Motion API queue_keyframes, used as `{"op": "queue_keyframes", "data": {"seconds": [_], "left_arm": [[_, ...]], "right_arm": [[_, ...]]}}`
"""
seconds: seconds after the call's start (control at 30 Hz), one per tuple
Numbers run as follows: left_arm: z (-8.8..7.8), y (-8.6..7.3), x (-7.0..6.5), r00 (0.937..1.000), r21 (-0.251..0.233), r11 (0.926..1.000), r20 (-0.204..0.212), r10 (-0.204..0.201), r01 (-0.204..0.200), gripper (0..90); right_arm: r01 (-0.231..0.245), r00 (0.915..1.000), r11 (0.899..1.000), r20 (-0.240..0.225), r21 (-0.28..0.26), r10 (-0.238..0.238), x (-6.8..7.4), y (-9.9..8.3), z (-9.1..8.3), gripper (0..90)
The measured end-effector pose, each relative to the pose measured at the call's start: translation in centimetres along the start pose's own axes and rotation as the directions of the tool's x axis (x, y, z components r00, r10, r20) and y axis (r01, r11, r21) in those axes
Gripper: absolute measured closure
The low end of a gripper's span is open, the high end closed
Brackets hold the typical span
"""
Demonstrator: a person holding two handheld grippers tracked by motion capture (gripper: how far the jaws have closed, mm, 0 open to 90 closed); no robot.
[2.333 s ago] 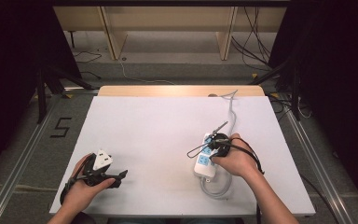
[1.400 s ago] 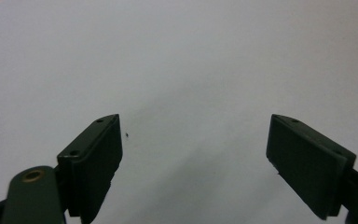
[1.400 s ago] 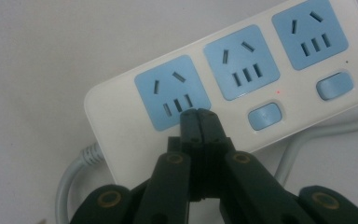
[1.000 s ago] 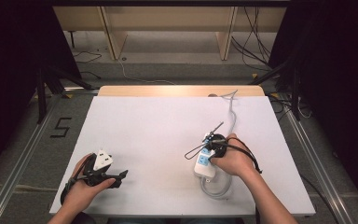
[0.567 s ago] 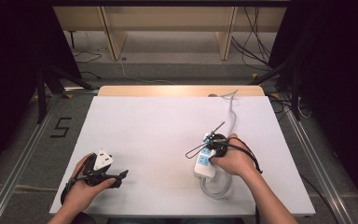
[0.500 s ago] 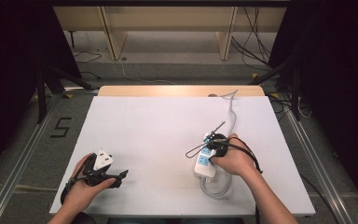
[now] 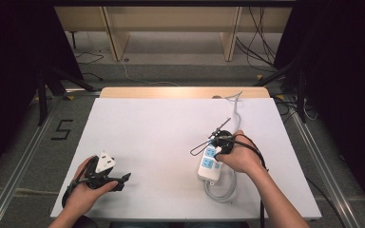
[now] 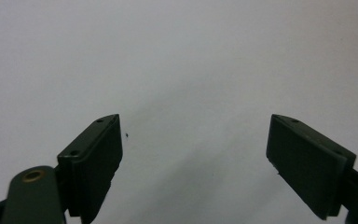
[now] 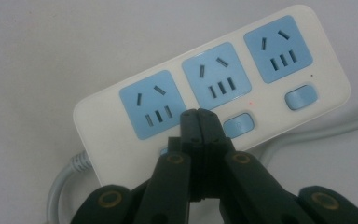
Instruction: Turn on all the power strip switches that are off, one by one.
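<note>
Here, nearest the person, the left gripper (image 7: 108, 176) rests at the table's (image 7: 152, 128) front left, jaws spread wide over bare white surface. Further in, on the right half, the right gripper (image 9: 199, 122) has its jaws pressed together, empty, tips over the power strip (image 9: 214, 88) (a white bar with three blue sockets) between two of its blue switches. The strip's cable (image 7: 236, 110) runs toward the far edge.

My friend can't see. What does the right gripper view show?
A shut black gripper hovers over a white power strip with three blue sockets, its tip by the blue switches. A grey cord leaves the strip's end on a white table.
</note>
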State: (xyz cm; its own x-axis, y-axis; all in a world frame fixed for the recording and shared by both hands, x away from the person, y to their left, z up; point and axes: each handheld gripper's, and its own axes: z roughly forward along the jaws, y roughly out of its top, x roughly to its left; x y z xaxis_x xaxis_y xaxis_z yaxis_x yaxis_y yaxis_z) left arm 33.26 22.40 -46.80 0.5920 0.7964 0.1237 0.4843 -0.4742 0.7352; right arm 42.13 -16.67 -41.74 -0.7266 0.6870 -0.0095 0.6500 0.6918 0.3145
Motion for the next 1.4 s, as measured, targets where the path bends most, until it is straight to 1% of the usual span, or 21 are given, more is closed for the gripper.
{"op": "queue_keyframes", "data": {"seconds": [0.2, 0.33, 0.53, 1.4], "left_arm": [[0.1, 0.0, 0.0, 1.0000, -0.001, 1.0000, 0.005, -0.005, 0.005, 18.1], [0.2, 0.0, -0.1, 0.9999, 0.009, 0.9999, 0.012, 0.007, -0.007, 17.9], [0.1, 0.0, 0.0, 1.0000, 0.000, 1.0000, 0.006, -0.005, 0.005, 17.9], [0.1, 0.0, 0.0, 1.0000, -0.002, 1.0000, 0.004, -0.004, 0.004, 17.9]], "right_arm": [[-0.003, 0.9999, 1.000, 0.010, -0.003, 0.003, -0.1, 0.1, 0.0, 90.0], [0.001, 0.9998, 1.000, 0.019, -0.003, -0.001, -0.4, 0.2, -0.1, 90.0], [-0.002, 0.9996, 1.000, 0.029, -0.003, 0.002, -0.8, 0.6, -0.4, 90.0], [-0.023, 0.9981, 1.000, 0.057, -0.016, 0.024, -2.2, 1.5, -1.1, 90.0]]}}
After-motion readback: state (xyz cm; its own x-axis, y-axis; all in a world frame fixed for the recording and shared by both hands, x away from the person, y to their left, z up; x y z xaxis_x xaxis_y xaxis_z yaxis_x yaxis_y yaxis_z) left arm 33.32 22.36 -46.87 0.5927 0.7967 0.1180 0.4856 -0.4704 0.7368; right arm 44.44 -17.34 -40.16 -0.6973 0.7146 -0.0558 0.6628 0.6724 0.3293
